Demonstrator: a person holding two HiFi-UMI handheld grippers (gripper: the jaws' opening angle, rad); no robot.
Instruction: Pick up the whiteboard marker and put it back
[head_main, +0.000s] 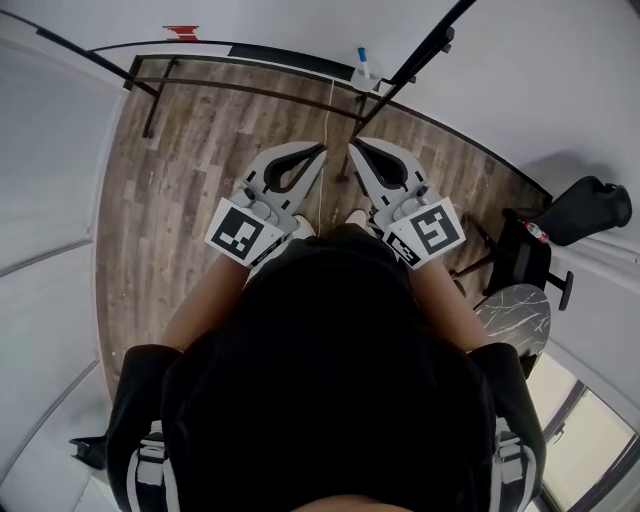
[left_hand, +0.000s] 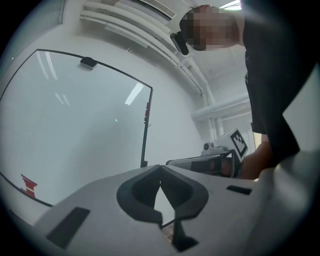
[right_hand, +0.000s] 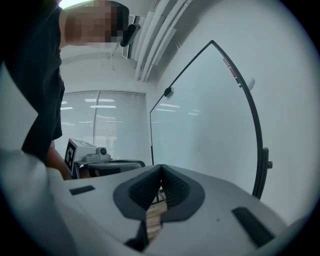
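1. We saw the left gripper (head_main: 321, 150) and the right gripper (head_main: 352, 148) held side by side at the centre of the head view. Their tips were close together but not touching, and both pointed toward the top of the frame over the wooden floor (head_main: 190, 190).
2. In the left gripper view, the left gripper (left_hand: 160, 170) had its jaws pressed together at the tips with nothing between them.
3. In the right gripper view, the right gripper (right_hand: 161, 170) was likewise closed tip to tip and empty.
4. The whiteboard marker (head_main: 362, 58), with a blue end, stood in a small holder (head_main: 366, 82) at the whiteboard's lower edge, in the upper middle of the head view. It was well apart from both grippers.
5. The whiteboard (head_main: 280, 25) filled the top of the head view. It carried a small red mark (head_main: 181, 32) at upper left.
6. The same board (left_hand: 75, 130) took up the left half of the left gripper view and the right half (right_hand: 210, 130) of the right gripper view.
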